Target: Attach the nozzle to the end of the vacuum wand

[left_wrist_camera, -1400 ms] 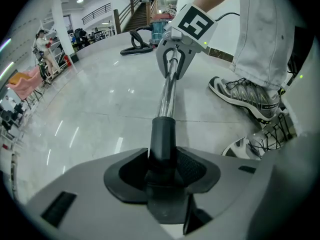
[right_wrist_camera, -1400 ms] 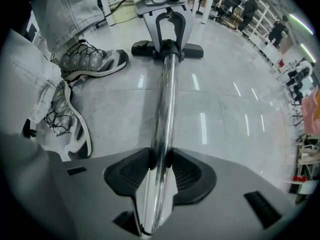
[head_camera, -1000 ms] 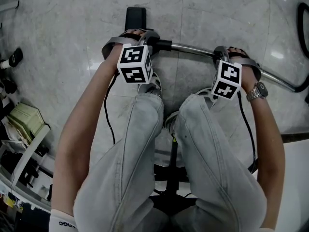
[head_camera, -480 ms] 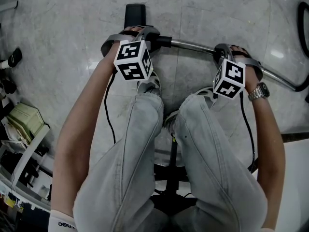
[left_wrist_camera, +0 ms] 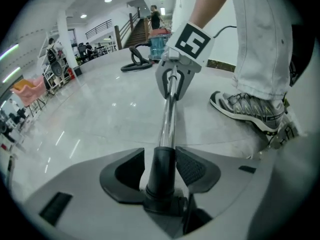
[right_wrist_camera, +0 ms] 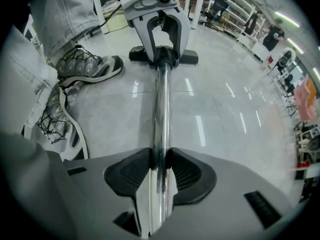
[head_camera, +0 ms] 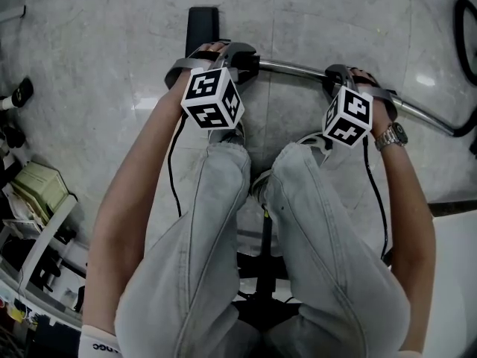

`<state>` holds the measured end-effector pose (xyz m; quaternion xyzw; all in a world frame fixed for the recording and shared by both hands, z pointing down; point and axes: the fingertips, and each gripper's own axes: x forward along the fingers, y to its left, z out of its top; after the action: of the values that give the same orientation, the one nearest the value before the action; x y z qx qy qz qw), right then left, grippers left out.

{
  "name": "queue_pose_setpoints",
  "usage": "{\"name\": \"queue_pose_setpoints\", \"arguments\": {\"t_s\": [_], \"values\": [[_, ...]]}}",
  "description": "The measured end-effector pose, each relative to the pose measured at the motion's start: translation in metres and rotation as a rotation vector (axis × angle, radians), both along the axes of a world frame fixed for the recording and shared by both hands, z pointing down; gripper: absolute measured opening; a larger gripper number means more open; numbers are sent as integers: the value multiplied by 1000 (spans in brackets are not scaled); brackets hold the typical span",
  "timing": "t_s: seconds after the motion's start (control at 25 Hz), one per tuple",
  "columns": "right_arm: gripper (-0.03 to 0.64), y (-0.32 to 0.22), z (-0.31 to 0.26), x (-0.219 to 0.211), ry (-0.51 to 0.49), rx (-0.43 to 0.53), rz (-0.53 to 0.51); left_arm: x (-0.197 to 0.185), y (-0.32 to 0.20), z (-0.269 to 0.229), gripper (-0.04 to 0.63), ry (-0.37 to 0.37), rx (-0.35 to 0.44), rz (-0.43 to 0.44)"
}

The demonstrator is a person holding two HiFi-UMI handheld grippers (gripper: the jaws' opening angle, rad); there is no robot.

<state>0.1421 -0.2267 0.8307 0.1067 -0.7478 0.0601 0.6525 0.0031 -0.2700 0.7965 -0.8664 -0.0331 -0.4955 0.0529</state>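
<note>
glossy metal wand [head_camera: 294,68], matt plastic nozzle [head_camera: 203,22]

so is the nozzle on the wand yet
On: the chrome wand runs straight into the nozzle's black neck, held by the left gripper. Fully locked, cannot tell.

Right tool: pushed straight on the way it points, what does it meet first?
The right tool is clamped on the shiny chrome vacuum wand; past that, probably the pale glossy marble floor, though depth is unclear.

Glossy pale marble floor [head_camera: 89,51] bears the black nozzle [head_camera: 203,24], 2 sneakers [left_wrist_camera: 250,111] and a hose [left_wrist_camera: 135,65].
</note>
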Motion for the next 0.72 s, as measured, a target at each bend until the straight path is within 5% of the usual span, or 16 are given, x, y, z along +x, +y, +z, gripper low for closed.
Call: {"name": "queue_pose_setpoints", "arguments": {"t_s": [0.36,0.72], "values": [[201,-14,-11,-18,-155,-64,257,-14,-34,-33,183,130,-130,-320],[204,-54,-77,-32,-365,22,486,-34,-39,-87,179,249,-121,-576]]}}
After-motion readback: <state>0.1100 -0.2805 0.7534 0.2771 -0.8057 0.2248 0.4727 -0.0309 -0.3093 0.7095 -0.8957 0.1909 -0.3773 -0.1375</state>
